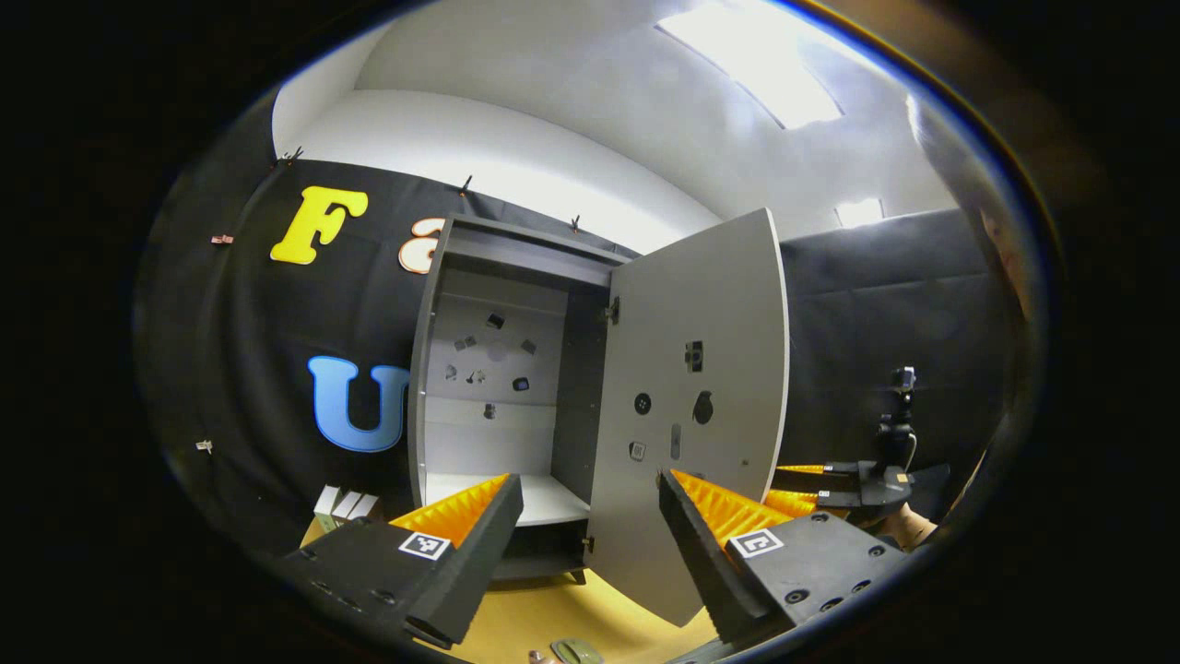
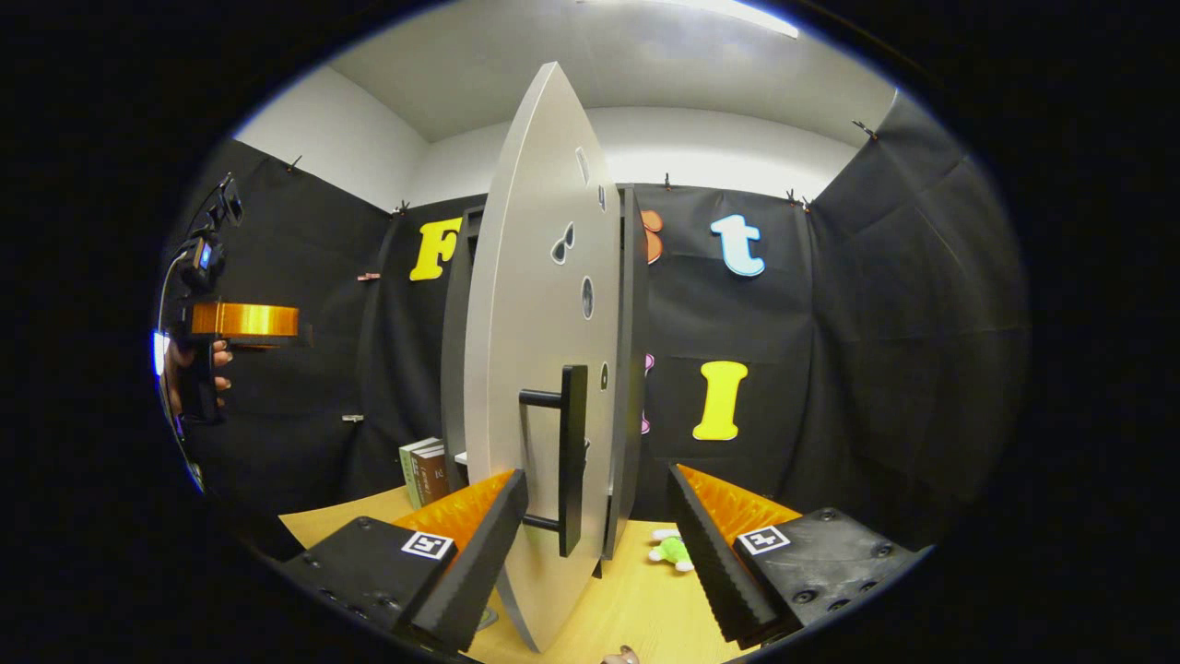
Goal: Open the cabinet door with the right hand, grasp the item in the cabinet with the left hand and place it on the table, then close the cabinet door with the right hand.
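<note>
The cabinet (image 1: pixel 502 369) stands on the yellow surface (image 1: pixel 572 618) against the booth's black wall, and its door (image 1: pixel 687 397) is swung wide, so the opening step looks done. In the left gripper view the inside is lit and plain to see: a pale back panel with a few small dark bits stuck on it and a white shelf (image 1: pixel 544 493) near the bottom, on which I can make out no item, so I cannot tell whether the thing to be fetched is tucked out of sight or sits elsewhere. In the right gripper view the door is seen nearly edge-on, with its dark bar handle (image 2: pixel 567 456) just ahead of the right claw (image 2: pixel 597 512), whose fingers are spread wide with the door edge and handle between them, pressing on nothing. The left claw (image 1: pixel 590 507) is likewise spread and empty, aimed at the open cabinet but well short of the shelf. Some books (image 2: pixel 426 470) stand on the surface beside the cabinet, and a small green and white toy (image 2: pixel 671 549) lies on the surface past the door. Judging by this, the reach inside, the setting down and the closing of the door are all left to do.
</note>
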